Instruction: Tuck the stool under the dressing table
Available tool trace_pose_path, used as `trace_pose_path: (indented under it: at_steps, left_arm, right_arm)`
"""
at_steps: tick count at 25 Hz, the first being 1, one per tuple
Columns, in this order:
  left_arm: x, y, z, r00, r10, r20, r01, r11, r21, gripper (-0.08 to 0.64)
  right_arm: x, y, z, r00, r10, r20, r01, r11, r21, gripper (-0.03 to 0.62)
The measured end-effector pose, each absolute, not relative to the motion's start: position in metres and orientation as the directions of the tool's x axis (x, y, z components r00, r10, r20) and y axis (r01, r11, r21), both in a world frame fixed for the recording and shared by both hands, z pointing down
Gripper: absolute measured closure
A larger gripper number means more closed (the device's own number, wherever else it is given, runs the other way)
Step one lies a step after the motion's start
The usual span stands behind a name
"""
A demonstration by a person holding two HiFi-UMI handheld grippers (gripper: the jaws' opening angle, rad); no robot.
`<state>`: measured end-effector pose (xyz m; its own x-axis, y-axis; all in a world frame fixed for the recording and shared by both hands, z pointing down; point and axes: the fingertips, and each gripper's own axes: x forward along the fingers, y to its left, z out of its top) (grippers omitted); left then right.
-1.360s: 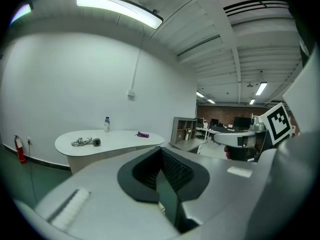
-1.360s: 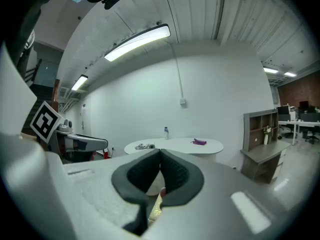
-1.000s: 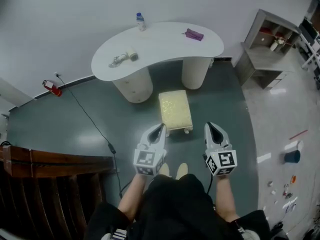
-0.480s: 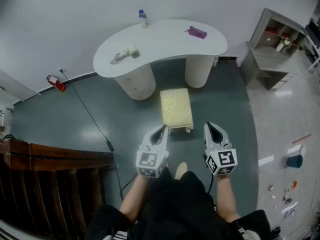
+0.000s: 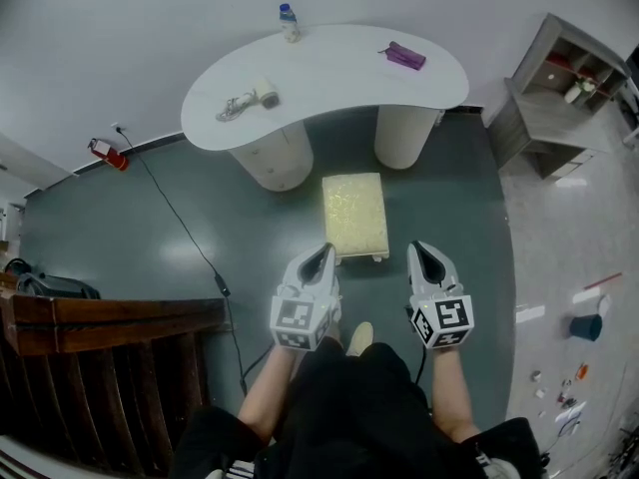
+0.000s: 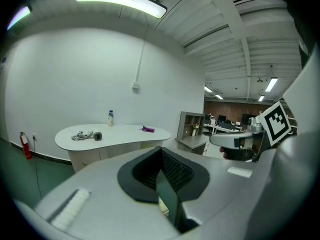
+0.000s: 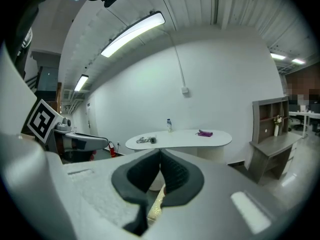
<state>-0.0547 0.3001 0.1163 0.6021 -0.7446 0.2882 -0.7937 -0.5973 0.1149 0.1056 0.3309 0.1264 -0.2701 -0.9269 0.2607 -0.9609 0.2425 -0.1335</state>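
The stool [image 5: 353, 216], a small rectangular one with a pale yellow cushion and white legs, stands on the dark green floor [image 5: 150, 238] in front of the white kidney-shaped worktop [image 5: 329, 78]. Its far short end points at the gap between the worktop's two round pedestals [image 5: 278, 163], and most of the seat is out in the open, not under the top.

The left tongs [image 5: 323, 252] are pressed together with nothing between them. In the head view their tip sits at the stool's near left corner, but whether it touches the stool cannot be told. The right tongs [image 5: 420, 251] are also pressed together and empty. They are held to the right of the stool's near end, apart from it. The two tongs lie side by side, both pointing toward the worktop.

On the worktop are a small bottle [image 5: 290, 23] at the back edge, a purple item [image 5: 404, 56] toward the right end, and a coiled cord [image 5: 240, 103] toward the left end. A red fire extinguisher [image 5: 105, 153] stands by the wall on the left, and a grey shelf unit [image 5: 559, 98] stands on the right. A black cable [image 5: 185, 238] runs across the floor.
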Motion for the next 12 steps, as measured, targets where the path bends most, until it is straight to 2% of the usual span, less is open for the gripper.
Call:
trace_pose_path:
  at_steps: [12]
  left_arm:
    - [-0.076, 0.163, 0.139, 0.626, -0.714, 0.313, -0.776, -0.610, 0.162, 0.555]
  right_arm:
    - [0.083, 0.204, 0.135, -0.251, -0.920, 0.301, -0.967, 0.222, -0.127, 0.588]
